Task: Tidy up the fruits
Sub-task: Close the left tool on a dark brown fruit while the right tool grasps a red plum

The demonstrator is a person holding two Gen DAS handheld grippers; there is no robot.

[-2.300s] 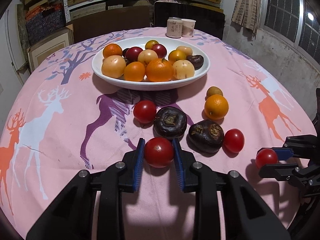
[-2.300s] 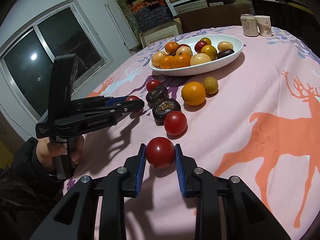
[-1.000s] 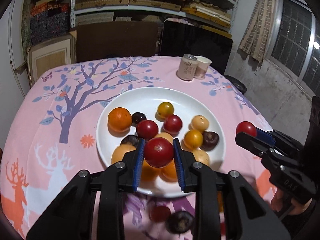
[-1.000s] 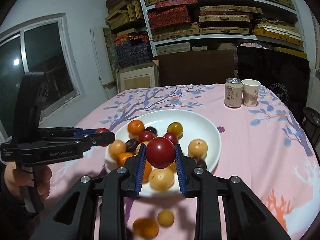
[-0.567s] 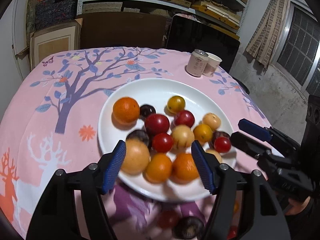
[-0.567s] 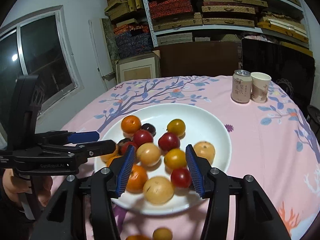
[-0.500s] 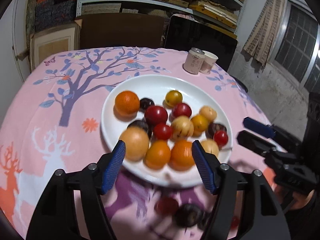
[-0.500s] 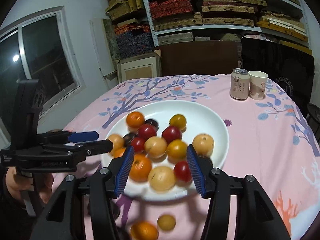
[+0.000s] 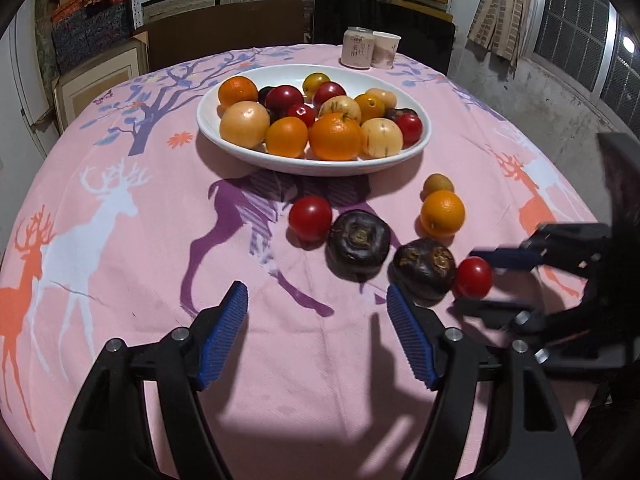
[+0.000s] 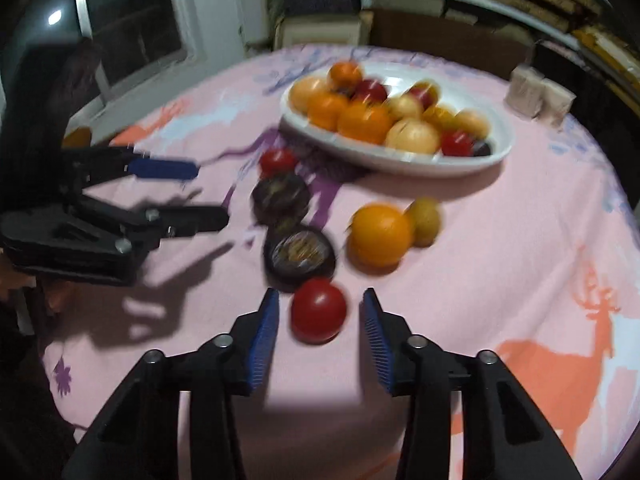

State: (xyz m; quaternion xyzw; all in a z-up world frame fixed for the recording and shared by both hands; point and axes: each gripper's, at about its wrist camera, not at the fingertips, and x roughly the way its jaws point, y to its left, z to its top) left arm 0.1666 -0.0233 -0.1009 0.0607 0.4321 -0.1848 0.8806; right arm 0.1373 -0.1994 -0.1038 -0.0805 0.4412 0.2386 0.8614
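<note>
While a red tomato [image 10: 318, 310] lies on the pink cloth between the right claw's [image 10: 318, 332] blue pads, a gap shows on either side of it; those jaws have just been closing and stand narrow, not yet pressing. Just beyond it sits a dark fruit [image 10: 300, 254], then a second dark fruit [image 10: 281, 197] and another tomato [image 10: 277, 161]; an orange [image 10: 380, 234] and a small yellow fruit [image 10: 425, 216] touch each other to the right. Further toward the table's far edge stands the white bowl [image 9: 248, 148], heaped with fruit. Left claw [image 9: 316, 332] hangs wide, with only bare cloth between its pads, near the table's front edge. A can [image 9: 357, 53] and a cup [image 9: 385, 55] stand side by side at the far edge.
</note>
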